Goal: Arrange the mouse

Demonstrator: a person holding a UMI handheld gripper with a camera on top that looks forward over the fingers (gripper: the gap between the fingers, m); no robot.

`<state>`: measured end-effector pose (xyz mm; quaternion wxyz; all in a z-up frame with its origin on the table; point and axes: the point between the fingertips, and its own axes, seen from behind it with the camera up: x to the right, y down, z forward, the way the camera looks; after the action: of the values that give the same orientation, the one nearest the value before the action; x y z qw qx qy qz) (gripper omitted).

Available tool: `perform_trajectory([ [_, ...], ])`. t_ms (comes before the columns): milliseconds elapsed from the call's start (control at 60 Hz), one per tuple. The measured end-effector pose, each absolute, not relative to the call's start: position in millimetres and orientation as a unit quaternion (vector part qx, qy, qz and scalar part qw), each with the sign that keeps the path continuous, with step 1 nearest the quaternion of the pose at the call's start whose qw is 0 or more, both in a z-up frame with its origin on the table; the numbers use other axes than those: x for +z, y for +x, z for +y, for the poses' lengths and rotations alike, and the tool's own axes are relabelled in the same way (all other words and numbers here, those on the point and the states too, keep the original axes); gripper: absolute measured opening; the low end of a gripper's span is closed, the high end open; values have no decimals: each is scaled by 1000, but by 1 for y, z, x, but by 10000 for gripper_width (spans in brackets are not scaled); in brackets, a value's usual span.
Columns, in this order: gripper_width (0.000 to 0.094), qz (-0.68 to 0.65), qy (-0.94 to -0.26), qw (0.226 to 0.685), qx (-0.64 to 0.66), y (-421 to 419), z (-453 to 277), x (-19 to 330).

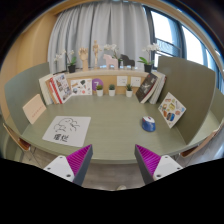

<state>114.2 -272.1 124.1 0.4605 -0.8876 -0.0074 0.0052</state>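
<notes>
A small blue-and-white mouse [148, 123] sits on the pale green table [110, 130], at the right side, well beyond my right finger. A white mat with a dark drawing [67, 128] lies flat on the table's left side, beyond my left finger. My gripper [113, 158] is open and empty, its two magenta pads [78, 158] spread wide above the table's near edge. Nothing stands between the fingers.
Books and picture cards [60, 88] lean against the green partition at the left, and more [171, 109] at the right. Small potted plants [97, 86] line the back edge. Chairs [22, 140] stand at both sides. A curtained window lies behind.
</notes>
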Motion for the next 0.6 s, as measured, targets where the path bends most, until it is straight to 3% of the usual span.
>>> perform_trajectory([
  [133, 844, 29, -901, 432, -21, 181, -252, 76],
  [317, 832, 53, -910, 408, -45, 245, -192, 36],
  [600, 815, 35, -913, 404, -46, 289, -68, 8],
])
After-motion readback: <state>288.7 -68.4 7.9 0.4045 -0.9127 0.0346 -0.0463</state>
